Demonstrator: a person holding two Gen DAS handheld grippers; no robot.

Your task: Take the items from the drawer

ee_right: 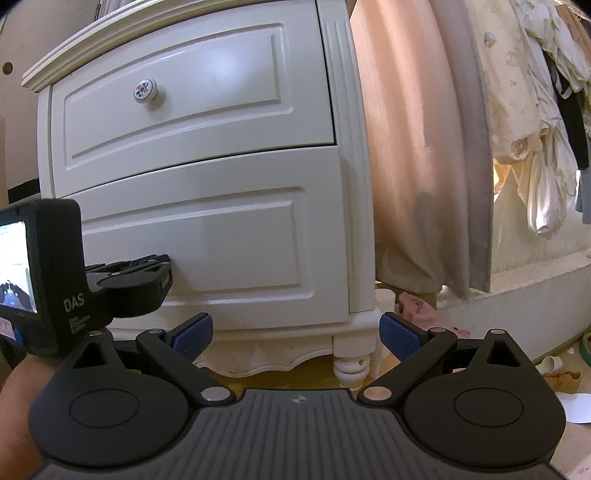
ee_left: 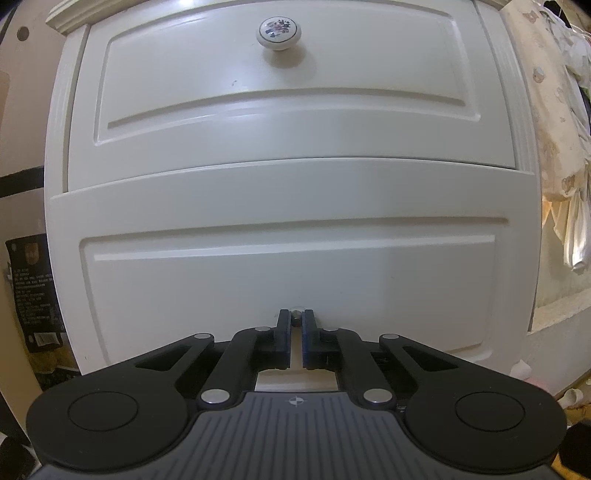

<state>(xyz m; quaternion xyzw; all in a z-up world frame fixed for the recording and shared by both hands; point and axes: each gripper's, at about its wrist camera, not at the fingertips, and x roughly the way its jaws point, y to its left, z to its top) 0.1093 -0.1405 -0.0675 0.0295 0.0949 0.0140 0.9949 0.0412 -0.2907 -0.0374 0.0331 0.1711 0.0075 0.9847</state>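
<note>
Your left tongs are clenched on the small metal stub at the middle of the lower drawer, with both blue-lined fingers pressed against its sides; the stub is mostly hidden between them, so you cannot tell its shape. The lower drawer is a cream-white front with a raised rectangular panel and a smooth, glossy finish. It sits in the bottom half of a white nightstand, directly under the upper drawer, and its face appears to stand slightly forward of the upper one. The upper drawer has the same panelled front and carries a round white ceramic knob painted with a small flower motif. From the right wrist view, the left tongs meet the lower drawer at mid-height, with the black camera body behind them and your hand below. Your right tongs are released, the two blue pads well apart with nothing between them, and they point toward the nightstand's turned foot and scalloped base. A peach curtain hangs just beside the nightstand, and patterned bedding lies further to that side.
</note>
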